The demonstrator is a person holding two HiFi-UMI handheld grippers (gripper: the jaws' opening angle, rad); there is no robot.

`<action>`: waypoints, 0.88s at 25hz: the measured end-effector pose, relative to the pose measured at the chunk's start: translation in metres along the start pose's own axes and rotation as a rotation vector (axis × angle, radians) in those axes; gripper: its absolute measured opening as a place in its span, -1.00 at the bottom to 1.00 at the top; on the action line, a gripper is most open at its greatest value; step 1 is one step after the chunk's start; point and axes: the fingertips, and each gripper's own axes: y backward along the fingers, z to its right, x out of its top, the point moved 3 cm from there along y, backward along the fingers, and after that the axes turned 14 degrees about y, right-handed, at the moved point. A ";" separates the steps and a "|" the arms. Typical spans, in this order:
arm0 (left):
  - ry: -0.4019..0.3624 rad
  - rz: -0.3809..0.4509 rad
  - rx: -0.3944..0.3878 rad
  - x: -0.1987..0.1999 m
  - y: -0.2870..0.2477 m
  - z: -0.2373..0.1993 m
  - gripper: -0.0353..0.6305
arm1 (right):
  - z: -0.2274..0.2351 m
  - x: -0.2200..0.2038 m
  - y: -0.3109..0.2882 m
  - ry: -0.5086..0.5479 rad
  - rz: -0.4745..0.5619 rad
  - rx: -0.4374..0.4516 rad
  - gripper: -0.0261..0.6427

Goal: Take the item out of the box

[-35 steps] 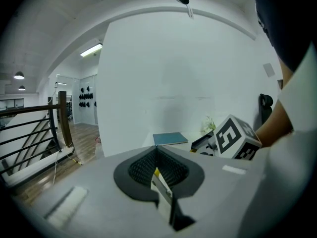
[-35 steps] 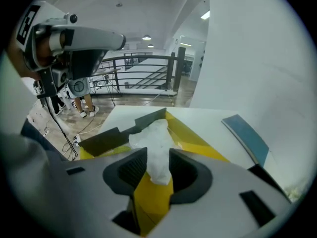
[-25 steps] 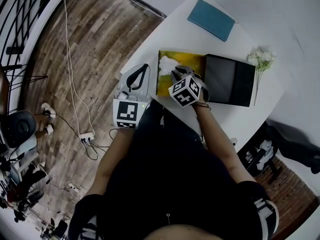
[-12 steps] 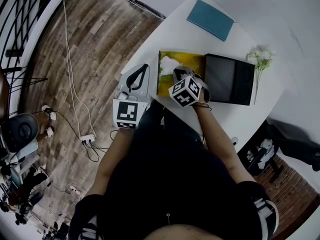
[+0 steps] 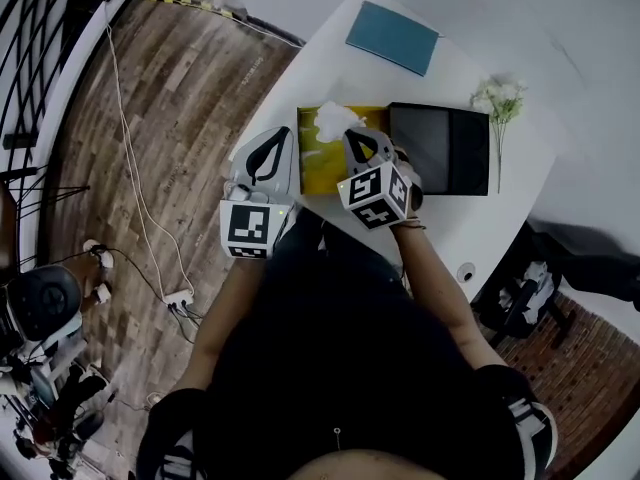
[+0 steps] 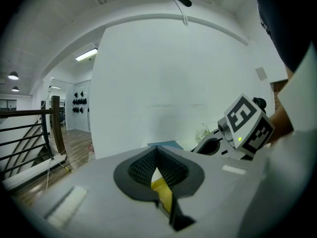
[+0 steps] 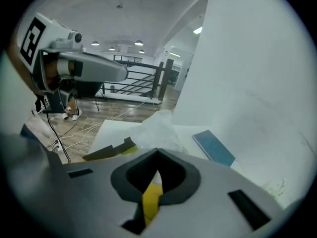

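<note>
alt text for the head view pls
Seen from above, a person holds the left gripper beside and the right gripper over a yellow box with white paper poking out, on a white table. A black tray lies right of the box; a blue book and white flowers lie farther back.

The shallow yellow box (image 5: 322, 160) lay open on the white counter (image 5: 330, 73), near its front edge. A crumpled white item (image 5: 335, 120) sat at its far end, puffed upward.
</note>
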 end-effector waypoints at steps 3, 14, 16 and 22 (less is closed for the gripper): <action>-0.035 0.028 -0.034 0.012 -0.005 0.010 -0.87 | 0.017 0.008 0.025 -0.027 0.041 -0.080 -0.89; -0.050 0.147 -0.140 0.070 -0.013 0.052 -0.87 | 0.080 0.033 0.129 -0.130 0.226 -0.408 -0.89; -0.047 0.164 -0.150 0.081 -0.014 0.058 -0.87 | 0.089 0.037 0.148 -0.170 0.257 -0.466 -0.89; -0.046 0.233 -0.169 0.118 -0.007 0.073 -0.87 | 0.111 0.045 0.194 -0.252 0.382 -0.592 -0.89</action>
